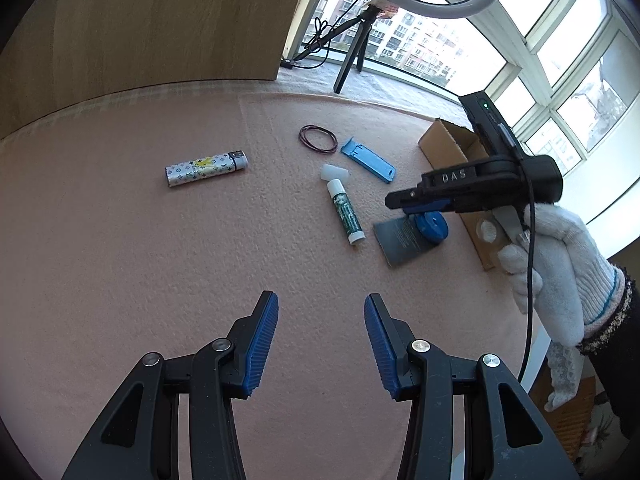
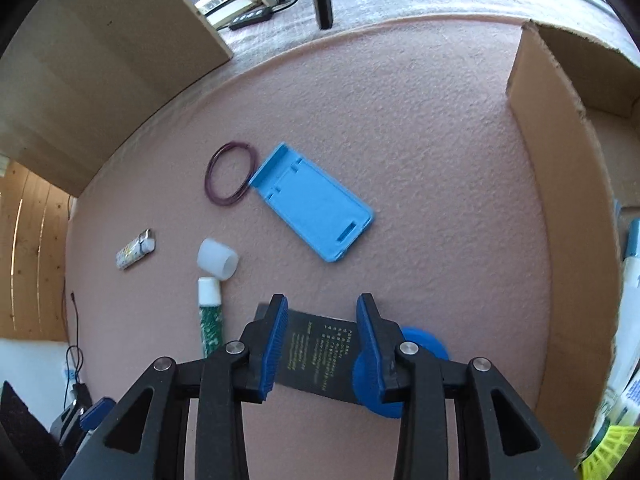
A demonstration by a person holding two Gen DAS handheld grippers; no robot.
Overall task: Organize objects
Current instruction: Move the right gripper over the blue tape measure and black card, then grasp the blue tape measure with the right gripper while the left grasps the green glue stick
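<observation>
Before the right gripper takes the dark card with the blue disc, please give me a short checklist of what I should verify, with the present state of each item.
1. Right gripper open: ok.
2. Jaws on either side of the dark card: ok.
3. Fingers low enough to grip: cannot tell.
4. Glue stick apart from the fingers: ok, though close.
5. Left gripper open and away: ok.
6. Free room in the cardboard box: cannot tell.
</observation>
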